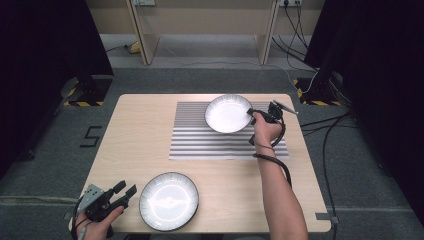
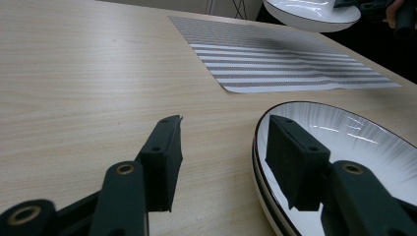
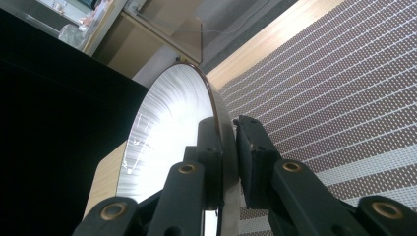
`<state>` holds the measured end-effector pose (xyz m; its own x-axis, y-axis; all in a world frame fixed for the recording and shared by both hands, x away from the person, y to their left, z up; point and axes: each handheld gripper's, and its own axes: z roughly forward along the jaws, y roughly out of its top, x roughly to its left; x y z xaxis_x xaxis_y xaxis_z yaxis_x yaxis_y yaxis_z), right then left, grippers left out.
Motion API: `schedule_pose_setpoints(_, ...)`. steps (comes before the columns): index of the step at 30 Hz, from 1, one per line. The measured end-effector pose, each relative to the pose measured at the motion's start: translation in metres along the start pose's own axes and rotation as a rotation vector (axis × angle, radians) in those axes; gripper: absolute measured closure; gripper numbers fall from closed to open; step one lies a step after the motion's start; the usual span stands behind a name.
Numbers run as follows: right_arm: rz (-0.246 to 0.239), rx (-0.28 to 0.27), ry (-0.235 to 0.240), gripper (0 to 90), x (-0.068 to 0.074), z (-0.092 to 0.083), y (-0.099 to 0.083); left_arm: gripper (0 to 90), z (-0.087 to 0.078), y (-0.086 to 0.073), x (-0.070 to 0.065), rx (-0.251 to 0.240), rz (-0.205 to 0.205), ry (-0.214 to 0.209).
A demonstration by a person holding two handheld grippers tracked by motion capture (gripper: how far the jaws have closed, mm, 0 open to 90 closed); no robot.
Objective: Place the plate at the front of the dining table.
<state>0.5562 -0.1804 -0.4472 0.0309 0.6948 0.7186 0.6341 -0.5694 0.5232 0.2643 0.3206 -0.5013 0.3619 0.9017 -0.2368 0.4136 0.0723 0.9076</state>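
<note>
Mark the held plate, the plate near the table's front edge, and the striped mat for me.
held plate (image 1: 227, 114), high view, centre of its white face.
front plate (image 1: 168, 201), high view, middle of its bowl.
striped mat (image 1: 200, 145), high view, bare stripes below the held plate.

Overhead light falls evenly on the table (image 1: 145, 145), while the surroundings at both sides of the high view stay near black. Strong glare whitens both plates, the far one (image 1: 228, 114) and the near one (image 1: 168, 201). In the gripper views the nearest jaws are slightly soft, and the high view is grainy.
</note>
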Motion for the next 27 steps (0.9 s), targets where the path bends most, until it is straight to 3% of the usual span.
schedule_pose_setpoints(27, 0.003, 0.026, -0.031, 80.5, -0.007, 0.012, -0.006, 47.3, 0.001, 0.0, 0.0, 0.003, 0.0, -0.001)
